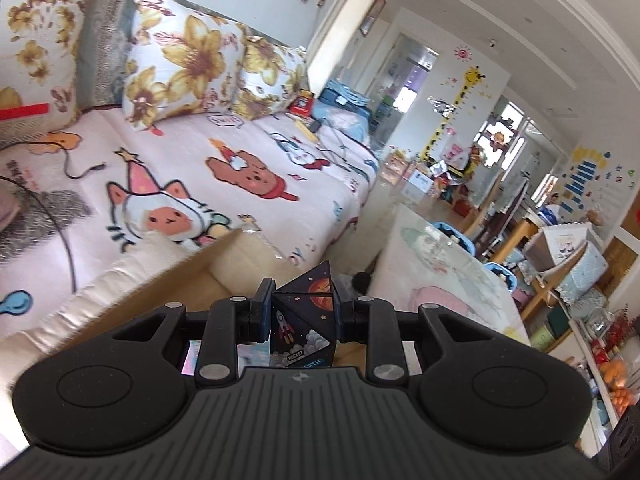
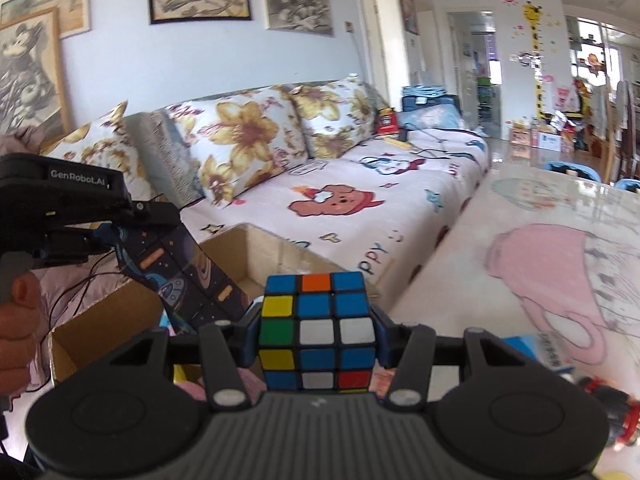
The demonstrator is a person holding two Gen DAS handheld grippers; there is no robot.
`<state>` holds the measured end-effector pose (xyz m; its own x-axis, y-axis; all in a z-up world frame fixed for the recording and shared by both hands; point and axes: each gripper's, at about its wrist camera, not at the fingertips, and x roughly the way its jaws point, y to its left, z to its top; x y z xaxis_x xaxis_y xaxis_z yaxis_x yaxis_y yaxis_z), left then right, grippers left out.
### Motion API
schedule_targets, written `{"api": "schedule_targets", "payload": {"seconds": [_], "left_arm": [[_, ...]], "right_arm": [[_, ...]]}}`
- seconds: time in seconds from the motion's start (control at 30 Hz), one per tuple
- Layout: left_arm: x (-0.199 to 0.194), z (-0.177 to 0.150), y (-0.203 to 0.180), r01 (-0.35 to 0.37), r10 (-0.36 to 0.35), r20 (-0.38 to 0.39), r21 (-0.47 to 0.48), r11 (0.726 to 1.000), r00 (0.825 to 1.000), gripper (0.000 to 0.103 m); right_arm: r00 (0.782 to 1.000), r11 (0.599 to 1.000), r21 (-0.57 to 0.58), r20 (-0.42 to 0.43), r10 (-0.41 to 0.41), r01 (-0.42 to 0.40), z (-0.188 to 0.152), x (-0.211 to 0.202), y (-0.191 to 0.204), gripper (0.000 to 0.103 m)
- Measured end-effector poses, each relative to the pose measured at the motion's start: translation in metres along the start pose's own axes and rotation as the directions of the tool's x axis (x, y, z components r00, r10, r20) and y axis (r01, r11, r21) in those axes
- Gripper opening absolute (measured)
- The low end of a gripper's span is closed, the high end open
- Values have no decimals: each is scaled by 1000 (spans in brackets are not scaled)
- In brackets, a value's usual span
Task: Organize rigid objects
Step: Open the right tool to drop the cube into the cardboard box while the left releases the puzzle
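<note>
Both black grippers squeeze toys: the right gripper (image 2: 318, 330) holds a colourful plastic puzzle cube (image 2: 317, 330), the left gripper (image 1: 306, 312) a dark space-print folding block (image 1: 306, 320). Either toy could slip and miss the open brown cardboard box (image 2: 256, 248).

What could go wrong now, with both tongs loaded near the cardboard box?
1. The left tongs grip the space-print puzzle near one end, so its long free end could swing or slip out.
2. That puzzle hangs close to the puzzle cube in the right tongs; they could knock together over the cardboard box.
3. A black cable trails beside the box and the hand and might snag.
</note>
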<state>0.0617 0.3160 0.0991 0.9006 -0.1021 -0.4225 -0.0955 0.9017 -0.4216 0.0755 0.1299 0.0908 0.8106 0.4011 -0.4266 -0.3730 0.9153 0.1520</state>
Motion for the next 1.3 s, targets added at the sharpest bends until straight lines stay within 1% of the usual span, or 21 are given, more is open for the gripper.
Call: {"api": "schedule_targets", "payload": {"seconds": [0.2, 0.4, 0.47, 0.53, 0.57, 0.6, 0.67, 0.73, 0.87, 0.93, 1.0, 1.17, 1.3], "left_arm": [[-16, -2, 18, -69, 70, -13, 19, 997, 997, 32], [-24, -7, 28, -104, 106, -45, 51, 993, 993, 32], [-27, -9, 28, -115, 118, -44, 60, 992, 992, 33], [-30, -9, 26, -122, 124, -33, 76, 990, 992, 33], [-32, -9, 25, -123, 126, -27, 80, 989, 992, 40], [-30, -8, 22, -125, 127, -20, 82, 989, 992, 50], [-32, -7, 19, -133, 134, -5, 92, 987, 991, 61], [-34, -8, 14, -138, 138, 7, 114, 984, 990, 61], [-33, -9, 6, -131, 130, 15, 133, 982, 991, 67], [-33, -10, 2, -128, 126, 20, 154, 980, 992, 71], [-30, -13, -3, -124, 121, 27, 181, 976, 992, 77], [-26, -19, -12, -104, 100, 29, 233, 967, 995, 88], [-23, -24, -14, -98, 92, 37, 270, 958, 995, 97]], "right_arm": [[998, 998, -40, -53, 39, -41, 0, 37, 22, 52], [993, 996, -68, -108, 55, -63, -7, 63, 37, 52], [991, 995, -74, -118, 59, -68, -7, 70, 40, 53], [991, 994, -78, -118, 65, -75, -6, 72, 42, 66], [992, 994, -77, -108, 63, -71, -6, 70, 42, 68], [994, 995, -80, -96, 57, -65, -6, 67, 43, 72], [996, 995, -86, -73, 41, -48, -4, 62, 44, 74], [998, 996, -83, -51, 20, -24, -3, 55, 42, 78], [999, 997, -66, -13, -37, 37, -1, 37, 32, 83], [997, 995, -66, 5, -78, 78, -2, 27, 26, 92], [992, 990, -73, 26, -120, 122, -3, 18, 21, 95], [977, 975, -80, 59, -203, 207, -11, -4, 10, 98], [968, 966, -83, 82, -239, 246, -20, -17, 4, 98]]}}
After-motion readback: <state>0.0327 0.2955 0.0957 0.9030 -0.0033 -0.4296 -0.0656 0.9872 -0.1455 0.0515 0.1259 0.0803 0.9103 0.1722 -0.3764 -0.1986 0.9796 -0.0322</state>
